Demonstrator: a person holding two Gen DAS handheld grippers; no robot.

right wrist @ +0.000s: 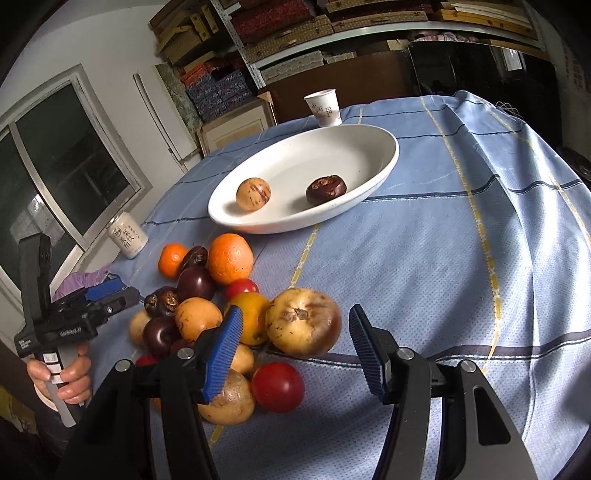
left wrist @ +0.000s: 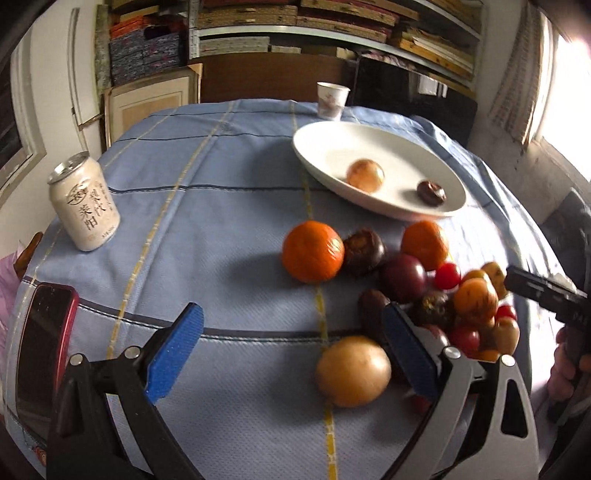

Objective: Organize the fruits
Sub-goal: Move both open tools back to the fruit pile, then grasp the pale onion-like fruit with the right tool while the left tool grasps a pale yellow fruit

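While both hand-held grippers hang released, the yellow-brown fruit (right wrist: 303,322) is framed just ahead of the right hand-held gripper (right wrist: 295,343), apparently nearer it than the left hand-held gripper (left wrist: 291,354); the white dish (right wrist: 369,177) lies beyond, toward the desk's far edge.

Storeroom in a home: shelves (right wrist: 369,22) of stacked boxes at frame top; clothed table (right wrist: 443,221) with plate (right wrist: 295,221) below.

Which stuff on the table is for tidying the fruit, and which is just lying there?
For the job:
white plate
tan fruit and dark fruit on it
fruit pile on the cloth
left gripper and right gripper, jaws open

Just lying about:
drink can
paper cup
red phone
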